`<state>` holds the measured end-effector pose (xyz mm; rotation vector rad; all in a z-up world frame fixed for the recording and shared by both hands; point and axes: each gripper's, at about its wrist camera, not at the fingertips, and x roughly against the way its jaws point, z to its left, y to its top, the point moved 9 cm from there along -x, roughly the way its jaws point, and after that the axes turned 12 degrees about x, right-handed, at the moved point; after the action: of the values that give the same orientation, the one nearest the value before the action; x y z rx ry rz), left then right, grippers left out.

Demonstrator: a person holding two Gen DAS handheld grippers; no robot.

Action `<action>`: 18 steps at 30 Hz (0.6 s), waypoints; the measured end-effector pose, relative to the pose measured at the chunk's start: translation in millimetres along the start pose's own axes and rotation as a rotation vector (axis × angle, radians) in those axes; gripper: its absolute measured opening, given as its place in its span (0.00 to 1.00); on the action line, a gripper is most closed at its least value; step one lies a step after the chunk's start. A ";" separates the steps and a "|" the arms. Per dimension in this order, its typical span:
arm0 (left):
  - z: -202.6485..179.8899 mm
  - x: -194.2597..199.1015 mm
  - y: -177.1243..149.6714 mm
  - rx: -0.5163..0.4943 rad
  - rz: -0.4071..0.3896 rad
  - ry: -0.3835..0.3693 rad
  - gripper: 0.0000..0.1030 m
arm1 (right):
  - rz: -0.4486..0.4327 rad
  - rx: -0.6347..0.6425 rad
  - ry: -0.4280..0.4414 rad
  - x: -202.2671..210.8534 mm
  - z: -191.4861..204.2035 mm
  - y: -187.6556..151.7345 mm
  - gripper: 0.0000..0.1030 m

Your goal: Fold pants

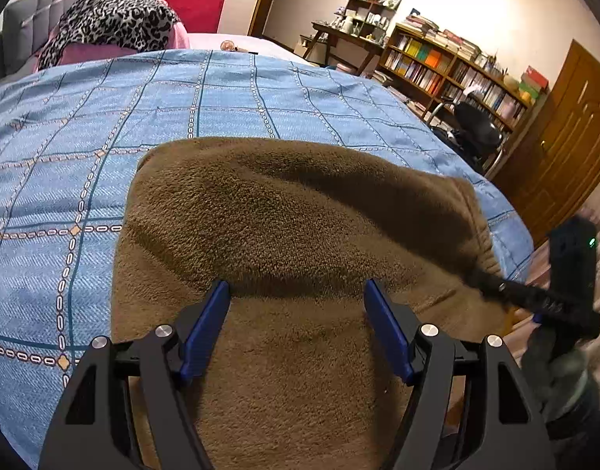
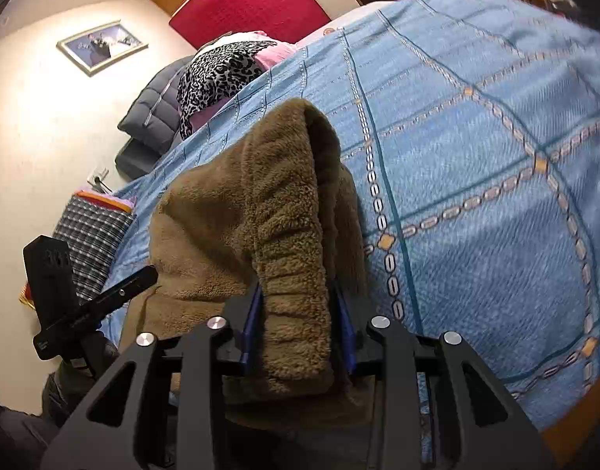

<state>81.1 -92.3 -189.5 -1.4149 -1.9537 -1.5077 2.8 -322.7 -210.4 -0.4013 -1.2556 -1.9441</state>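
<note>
Here the right gripper [image 2: 298, 313] angles down with its jaws clamped on the elastic waistband of the brown fleece pants [image 1: 292, 215] on the blue bedspread [image 1: 64, 137], while the left gripper [image 1: 296, 313] hovers wide and empty above them.

**Warm indoor light, strong fisheye bend, some motion blur**

Both views are lit warmly from above, with glare blooming on the pale wall [image 1: 448, 4] in the left wrist view and a bright patch on the wall [image 2: 37, 117] in the right. The brown pants [image 1: 284, 235] show soft shadowed folds. Black vignettes fill all 4 corners, and straight lines bow. The blue bedspread [image 2: 495, 137] smears with blur at the right view's far edge.
</note>
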 end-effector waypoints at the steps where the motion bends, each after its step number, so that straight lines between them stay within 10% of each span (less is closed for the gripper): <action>1: 0.2 0.6 0.0 0.001 0.000 0.000 0.69 | -0.003 0.019 -0.031 4.0 0.3 4.2 0.44; 18: 6.8 -7.9 65.5 0.085 -0.082 0.015 0.69 | -0.125 0.139 -0.147 -15.6 30.8 80.4 0.47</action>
<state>140.9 -92.7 -160.9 -1.2995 -2.0639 -1.4472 68.6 -306.3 -155.1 -0.4085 -1.5336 -1.9449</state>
